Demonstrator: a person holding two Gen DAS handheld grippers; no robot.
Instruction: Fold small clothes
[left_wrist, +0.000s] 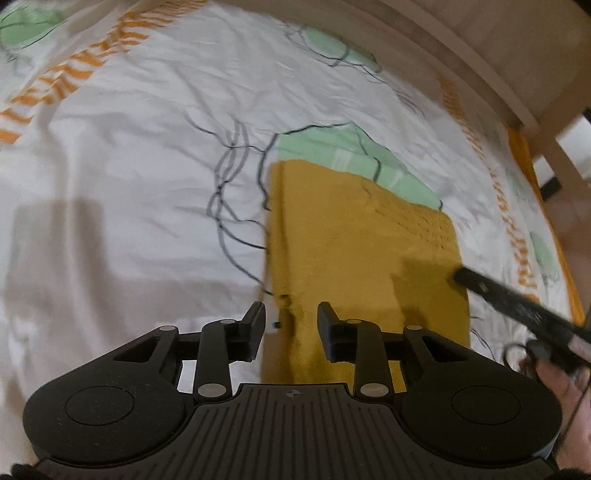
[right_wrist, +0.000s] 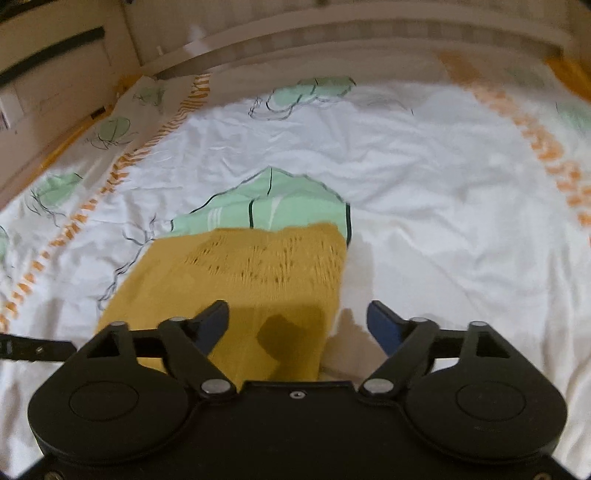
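A mustard-yellow knitted garment lies flat as a folded rectangle on the patterned bedsheet. My left gripper hovers over the garment's near left edge. Its jaws stand a little apart, with the edge below the gap and no pad pressing on it. My right gripper is wide open over the garment's near right corner and holds nothing. One of the right gripper's fingers reaches in above the garment's right side in the left wrist view.
The sheet is white with green patches and orange bands. A pale wooden bed frame runs along the far edge. A hand shows at the lower right, and the floor lies beyond the bed's right side.
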